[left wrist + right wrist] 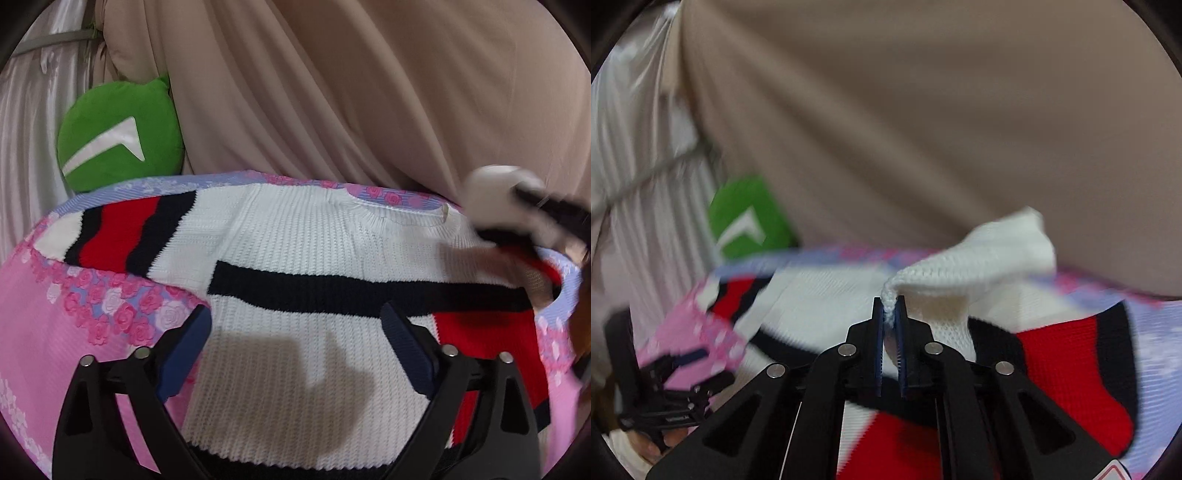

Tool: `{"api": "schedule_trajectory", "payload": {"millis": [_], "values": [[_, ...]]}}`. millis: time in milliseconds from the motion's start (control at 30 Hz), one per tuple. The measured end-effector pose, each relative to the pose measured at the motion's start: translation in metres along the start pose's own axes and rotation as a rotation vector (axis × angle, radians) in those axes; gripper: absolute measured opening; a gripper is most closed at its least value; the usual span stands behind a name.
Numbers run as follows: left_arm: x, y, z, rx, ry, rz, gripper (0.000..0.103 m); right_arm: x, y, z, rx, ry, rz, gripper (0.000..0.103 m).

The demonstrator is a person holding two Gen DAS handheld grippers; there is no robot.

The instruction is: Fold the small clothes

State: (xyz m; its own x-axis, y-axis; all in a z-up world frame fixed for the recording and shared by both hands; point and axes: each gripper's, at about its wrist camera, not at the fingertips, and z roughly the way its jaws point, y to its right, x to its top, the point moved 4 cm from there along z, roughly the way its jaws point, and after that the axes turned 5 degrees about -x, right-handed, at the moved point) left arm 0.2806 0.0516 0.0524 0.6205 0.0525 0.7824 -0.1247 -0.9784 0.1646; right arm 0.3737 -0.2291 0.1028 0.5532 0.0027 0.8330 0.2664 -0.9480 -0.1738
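White knit sweater (295, 240) on floral bedding (55, 332), right tool (891, 310) pinching its sleeve, left tool (295, 328) spread wide, empty

White ribbed-knit sweater (295, 236) with black and red stripes, on pink rose-patterned bedsheet (122, 314) with lilac border; behind sweater, green cushion (118, 136) with white mark and beige curtain (332, 92).

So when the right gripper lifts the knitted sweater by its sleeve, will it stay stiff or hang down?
Probably floppy: the sweater sleeve droops from the right gripper, folding over itself. The chunky ribbed knit likely grips the pads, so slipping seems unlikely. The body would probably drag over the floral sheet rather than rise flat.
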Motion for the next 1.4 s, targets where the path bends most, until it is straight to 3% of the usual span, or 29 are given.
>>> {"api": "schedule_trajectory", "payload": {"millis": [100,200,267,333,467,533,567,633,700,733,867,933,967,1067,1100,1233,1300,1400], "values": [[-0.001,-0.003,0.027,-0.059,-0.080,-0.049,0.093,-0.047,-0.048,0.057,0.028,-0.135,-0.082,0.010],[-0.005,-0.011,0.051,-0.099,-0.143,-0.091,0.093,-0.075,-0.054,0.054,0.016,-0.152,-0.144,0.010],[-0.005,-0.013,0.061,-0.111,-0.154,-0.097,0.093,-0.072,-0.029,0.023,-0.005,-0.095,-0.106,0.020],[-0.006,-0.013,0.069,-0.122,-0.169,-0.093,0.093,-0.075,-0.003,-0.002,-0.048,-0.036,-0.037,0.042],[-0.009,-0.003,0.095,-0.135,-0.239,-0.095,0.095,-0.082,0.075,-0.051,-0.244,0.014,0.080,0.045],[-0.005,0.002,0.100,-0.116,-0.222,-0.073,0.095,-0.085,0.112,-0.061,-0.308,0.000,0.155,0.049],[-0.003,0.007,0.103,-0.131,-0.225,-0.065,0.091,-0.088,0.131,-0.064,-0.331,-0.012,0.201,0.049],[0.003,0.012,0.109,-0.143,-0.235,-0.061,0.065,-0.093,0.158,-0.061,-0.368,-0.038,0.269,0.052],[0.011,0.018,0.112,-0.153,-0.244,-0.049,0.020,-0.094,0.175,-0.050,-0.381,-0.069,0.317,0.054],[0.015,0.020,0.113,-0.174,-0.247,-0.051,0.012,-0.094,0.179,-0.044,-0.381,-0.085,0.334,0.055],[0.052,0.024,0.089,-0.191,-0.131,-0.007,0.011,-0.096,0.182,-0.021,-0.371,-0.152,0.352,0.052],[0.073,0.026,0.068,-0.185,-0.044,0.025,0.011,-0.090,0.174,-0.016,-0.348,-0.156,0.333,0.010],[0.084,0.025,0.056,-0.180,0.008,0.044,0.011,-0.085,0.169,-0.022,-0.312,-0.115,0.334,0.010],[0.095,0.016,0.046,-0.135,0.069,0.066,0.011,-0.074,0.155,-0.060,-0.203,0.085,0.360,0.009],[0.094,0.013,0.053,-0.113,0.064,0.065,0.011,-0.076,0.155,-0.063,-0.206,0.105,0.355,0.009],[0.058,0.003,0.121,-0.032,-0.097,0.074,0.011,-0.111,0.181,-0.010,-0.357,-0.134,0.335,0.009],[0.039,0.000,0.142,-0.016,-0.151,0.056,0.011,-0.105,0.182,-0.024,-0.333,-0.083,0.366,0.009],[0.035,0.004,0.135,-0.025,-0.113,0.058,0.011,-0.094,0.166,-0.061,-0.310,0.021,0.343,0.010]]}}
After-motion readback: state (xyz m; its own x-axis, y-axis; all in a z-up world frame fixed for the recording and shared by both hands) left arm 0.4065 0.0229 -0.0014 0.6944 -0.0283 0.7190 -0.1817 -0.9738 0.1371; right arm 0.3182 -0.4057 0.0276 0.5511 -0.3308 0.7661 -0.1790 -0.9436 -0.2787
